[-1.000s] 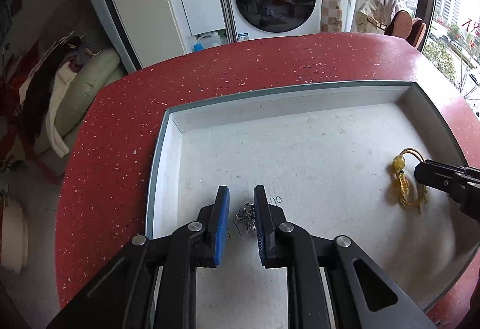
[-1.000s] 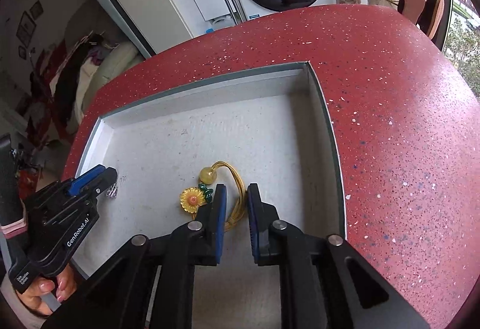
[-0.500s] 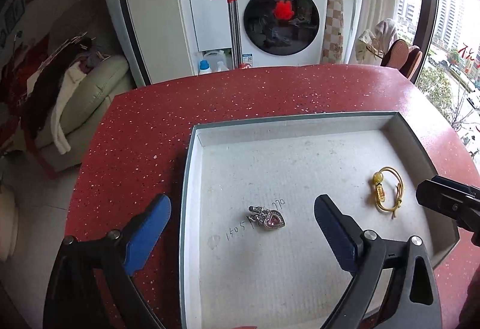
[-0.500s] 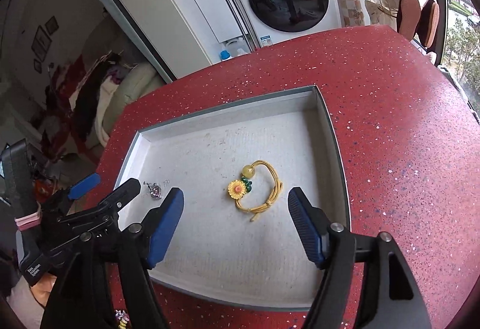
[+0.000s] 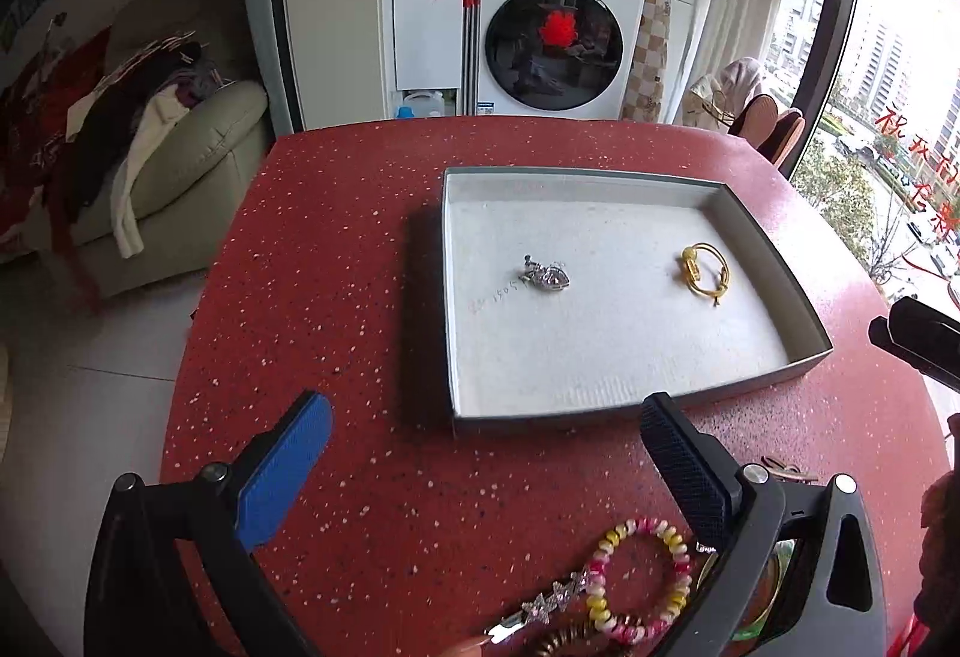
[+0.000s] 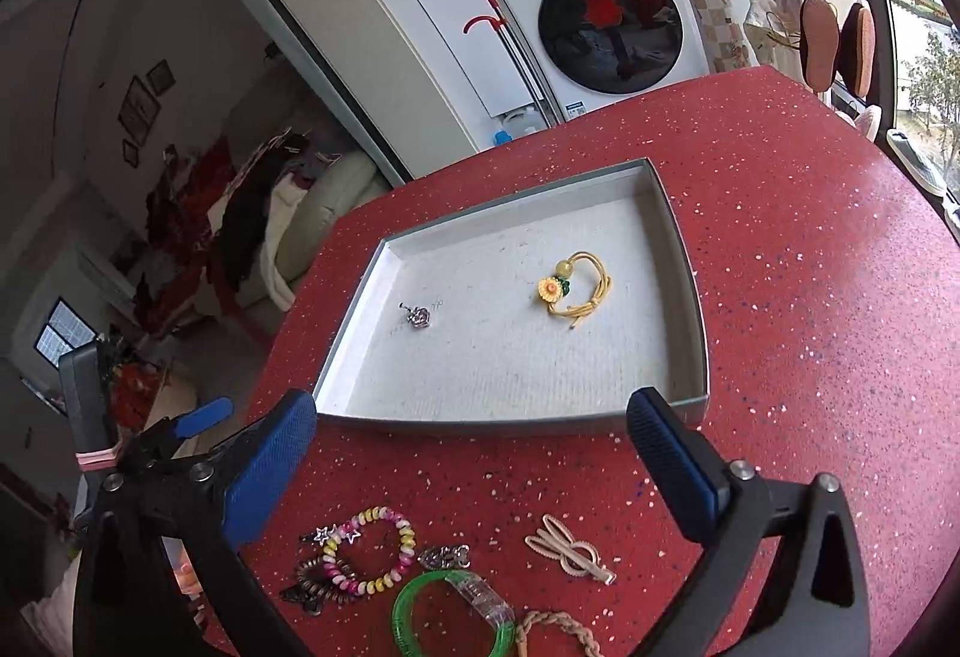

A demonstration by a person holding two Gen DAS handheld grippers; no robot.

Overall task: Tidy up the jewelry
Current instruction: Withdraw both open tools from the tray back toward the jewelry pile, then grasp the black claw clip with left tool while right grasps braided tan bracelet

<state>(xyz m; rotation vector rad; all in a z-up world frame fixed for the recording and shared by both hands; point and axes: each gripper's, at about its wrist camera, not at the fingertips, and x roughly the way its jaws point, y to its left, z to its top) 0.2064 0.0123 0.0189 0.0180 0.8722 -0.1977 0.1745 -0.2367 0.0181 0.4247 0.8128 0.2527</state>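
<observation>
worktop (image 6: 810, 297): red, speckled
tray (image 6: 690, 261): heart pendant (image 6: 422, 317) left, sunflower bracelet (image 6: 573, 288) right
left gripper (image 5: 486, 471): fingers spread, empty
right gripper (image 6: 474, 453): fingers just spread, empty

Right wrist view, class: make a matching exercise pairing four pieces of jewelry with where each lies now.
Things:
1. sunflower hair tie
2. heart pendant
3. green bangle
4. beige hair clip

Places:
A. in the tray, left part
B. on the red table, right of the other loose pieces
C. in the tray, right part
D. on the red table, at the near edge

Pairs: 1-C, 2-A, 3-D, 4-B
</observation>
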